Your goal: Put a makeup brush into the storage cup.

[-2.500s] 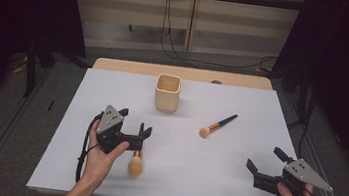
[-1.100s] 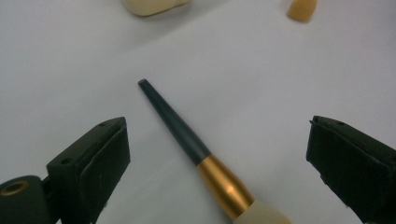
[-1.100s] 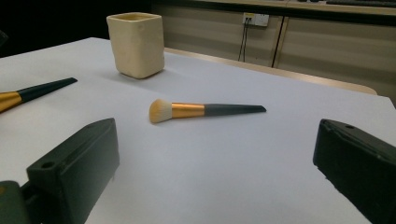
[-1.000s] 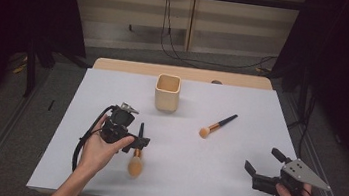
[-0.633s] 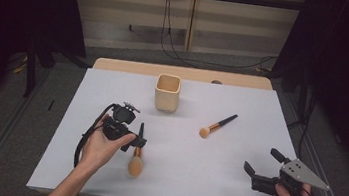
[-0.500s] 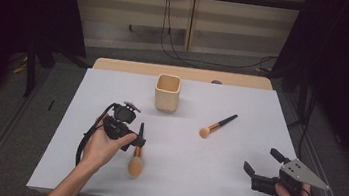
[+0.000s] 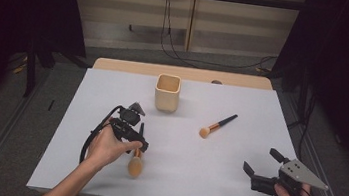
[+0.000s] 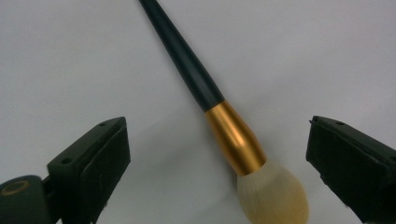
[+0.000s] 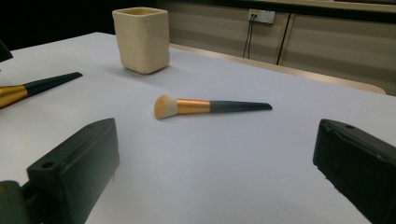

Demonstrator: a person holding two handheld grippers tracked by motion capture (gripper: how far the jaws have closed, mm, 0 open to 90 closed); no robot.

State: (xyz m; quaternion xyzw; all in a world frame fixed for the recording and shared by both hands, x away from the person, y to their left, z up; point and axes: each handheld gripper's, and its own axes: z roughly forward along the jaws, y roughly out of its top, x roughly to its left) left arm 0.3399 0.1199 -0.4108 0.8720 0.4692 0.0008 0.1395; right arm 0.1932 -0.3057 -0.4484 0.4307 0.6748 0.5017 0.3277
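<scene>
A large makeup brush (image 7: 134,164) with a black handle, gold ferrule and pale bristles lies on the white table (image 7: 95,113) at the front left. My left gripper (image 7: 137,143) is tipped down over it. In the left gripper view, the brush (image 8: 236,144) lies between the open jaws of the left gripper (image 8: 217,140), which stand apart from it. A smaller brush (image 7: 217,126) lies right of centre. My right gripper (image 7: 262,161) is open near the front right edge, and its own view shows the right gripper (image 9: 215,135) facing the smaller brush (image 9: 205,106).
A beige square cup (image 7: 167,92) stands upright at the back centre of the table, also seen as the cup (image 9: 141,39) in the right gripper view. A black cable loops from the left gripper over the table. The table's bare wooden edge (image 7: 185,73) runs along the back.
My left gripper has turned and tipped down over the large brush, its jaws now straddling the ferrule. The right gripper has barely shifted. Both brushes lie where they were.
</scene>
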